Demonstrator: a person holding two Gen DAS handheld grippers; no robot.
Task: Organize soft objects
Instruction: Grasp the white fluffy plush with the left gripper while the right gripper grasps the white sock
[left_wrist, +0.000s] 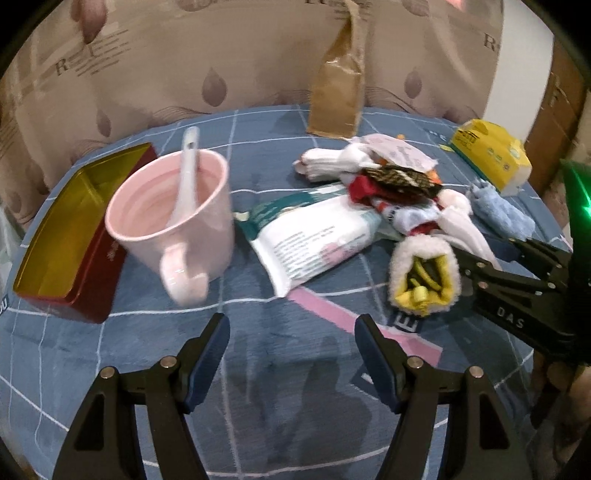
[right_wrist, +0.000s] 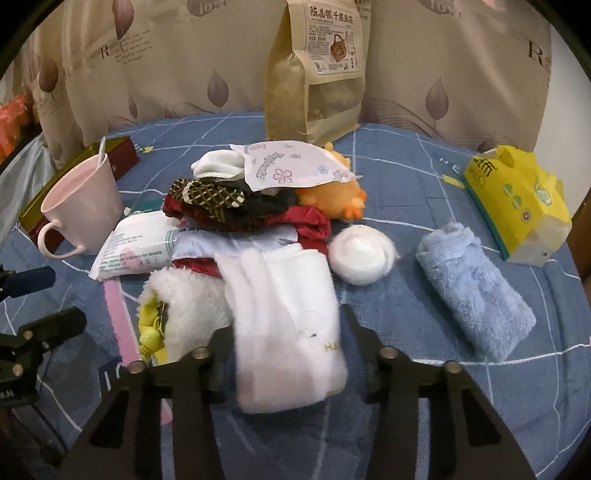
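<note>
The right gripper (right_wrist: 288, 354) is clenching a folded white towel (right_wrist: 284, 325), its two black fingers pressing in on either side of the cloth near the close edge of the desk (right_wrist: 461, 406), which is wearing a blue checked cover. The towel's far end is lying against a heap of soft things: a red cloth (right_wrist: 310, 221), a dark checked fabric (right_wrist: 210, 195), white socks (right_wrist: 218, 164), a floral-printed packet (right_wrist: 291, 166) on top, and an orange plush toy (right_wrist: 332, 195) poking out behind. Just left of the towel a fleecy white pouch (right_wrist: 192, 295) with a yellow lining is lying open. A rolled white ball of cloth (right_wrist: 360, 254) is sitting just right of the heap, and a folded light blue towel (right_wrist: 476, 288) is lying apart from it, farther right, near a yellow tissue pack (right_wrist: 517, 199).

The left gripper (left_wrist: 291, 354) is hanging released over a bare patch of the cover, its blue-padded fingers spread wide with nothing between them. Ahead of it a pink mug (left_wrist: 173, 225) is holding a white spoon (left_wrist: 186, 173), beside a red and gold tin (left_wrist: 74, 236). A wet-wipes pack (left_wrist: 314, 240) is lying between the mug and the heap. A brown paper snack bag (right_wrist: 317, 70) is standing upright at the back against the patterned curtain (right_wrist: 166, 55).
</note>
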